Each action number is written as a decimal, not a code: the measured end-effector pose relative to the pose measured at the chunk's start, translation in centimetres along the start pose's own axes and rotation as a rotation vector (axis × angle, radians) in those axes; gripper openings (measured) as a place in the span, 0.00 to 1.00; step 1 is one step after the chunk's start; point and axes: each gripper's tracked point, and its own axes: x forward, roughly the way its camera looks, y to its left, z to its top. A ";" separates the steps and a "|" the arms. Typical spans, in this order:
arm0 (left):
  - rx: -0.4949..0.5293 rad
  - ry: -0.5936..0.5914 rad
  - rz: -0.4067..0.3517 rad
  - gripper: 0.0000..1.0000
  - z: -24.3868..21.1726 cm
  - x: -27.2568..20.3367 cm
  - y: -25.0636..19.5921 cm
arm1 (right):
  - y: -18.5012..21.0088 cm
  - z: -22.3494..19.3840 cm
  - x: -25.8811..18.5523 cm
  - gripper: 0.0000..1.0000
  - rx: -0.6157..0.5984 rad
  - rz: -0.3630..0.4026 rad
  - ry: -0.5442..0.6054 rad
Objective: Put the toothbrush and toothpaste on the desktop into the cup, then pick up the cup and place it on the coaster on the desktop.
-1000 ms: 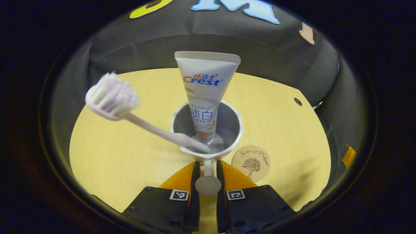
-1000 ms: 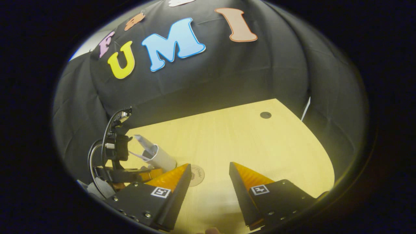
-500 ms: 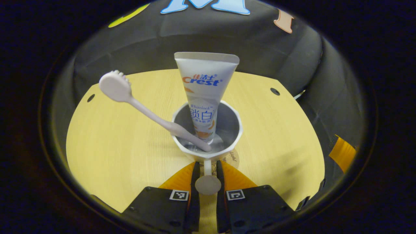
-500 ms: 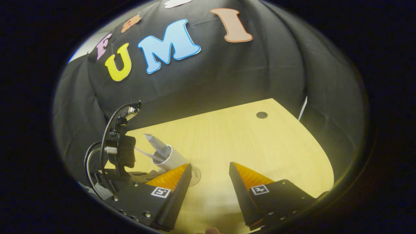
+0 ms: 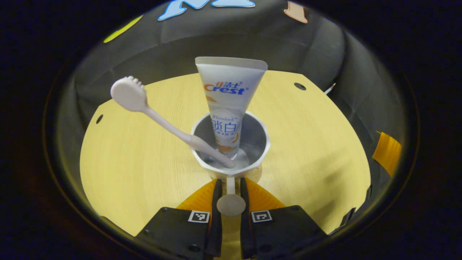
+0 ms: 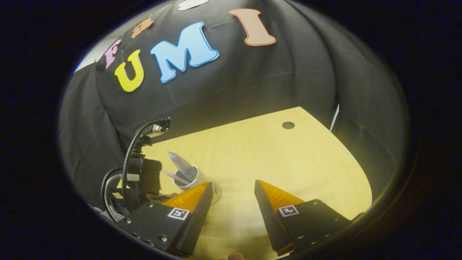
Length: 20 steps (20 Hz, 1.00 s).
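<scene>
A white cup [image 5: 266, 142] holds an upright toothpaste tube [image 5: 231, 90] and a pale toothbrush [image 5: 162, 122] leaning left, head up. My left gripper [image 5: 230, 184] is shut on the cup's handle [image 5: 231, 204]. The round wooden coaster [image 5: 255, 174] lies under the cup, with just a sliver showing at its right; I cannot tell whether the cup rests on it. In the right gripper view the cup [image 6: 187, 180] with the tube [image 6: 180, 163] stands upright beside the coaster's edge [image 6: 216, 190]. My right gripper [image 6: 232, 183] hangs open over the table, just right of the cup.
The pale wooden table [image 5: 137, 162] has small dark holes at the back right [image 5: 299, 86] and left [image 5: 99, 118]. Black cloth walls close it in. One finger of the right gripper [image 5: 388, 153] shows at the right edge. The left gripper's body and cables [image 6: 140, 177] sit left of the cup.
The left gripper has carried the cup to the right over the coaster, which is now almost covered. The toothbrush head turned its back toward me. The right gripper stayed open, barely moving.
</scene>
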 end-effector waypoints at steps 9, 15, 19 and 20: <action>-0.059 -0.066 -0.031 0.46 -0.4 -1.3 -1.0 | 0.5 1.1 -2.1 0.74 -0.045 0.010 -0.046; -0.092 -0.226 -0.032 0.82 1.2 -7.0 -1.2 | 2.6 1.3 -4.7 0.74 -0.132 0.055 -0.087; -0.094 -0.387 0.002 0.95 2.5 -12.2 0.6 | 4.0 1.7 -6.7 0.74 -0.204 0.053 -0.136; -0.091 -0.422 0.007 0.94 2.7 -13.5 1.0 | 4.4 1.8 -7.1 0.74 -0.213 0.049 -0.149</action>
